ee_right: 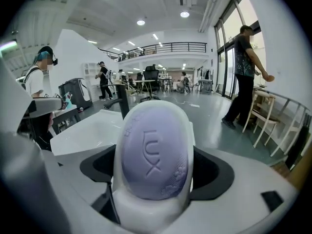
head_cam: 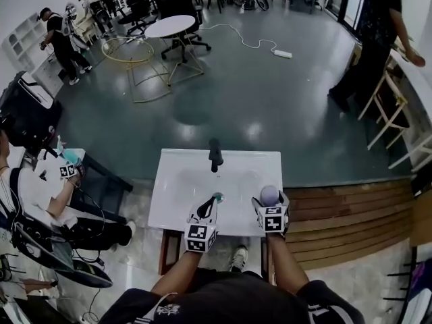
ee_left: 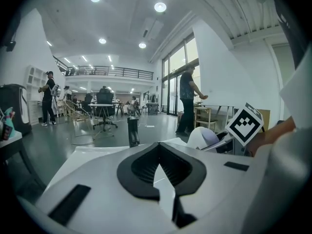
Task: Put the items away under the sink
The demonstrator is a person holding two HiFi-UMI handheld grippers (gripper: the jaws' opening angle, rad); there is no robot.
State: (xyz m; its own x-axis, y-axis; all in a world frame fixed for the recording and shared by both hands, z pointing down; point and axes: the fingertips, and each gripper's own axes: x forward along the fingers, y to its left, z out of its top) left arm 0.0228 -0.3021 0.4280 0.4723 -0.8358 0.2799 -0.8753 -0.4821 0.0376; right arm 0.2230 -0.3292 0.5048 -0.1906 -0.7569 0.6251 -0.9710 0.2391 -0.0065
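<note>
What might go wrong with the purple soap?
The purple soap seems to lie loose in its white dish. The right gripper holds that dish tipped up, so the soap might slide out. Over the sink, it could drop in and get chipped.

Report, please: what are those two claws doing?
Left gripper shut, empty. Right gripper shut on white soap dish carrying purple Lux soap bar. Above sink; nothing seen blocking.
</note>
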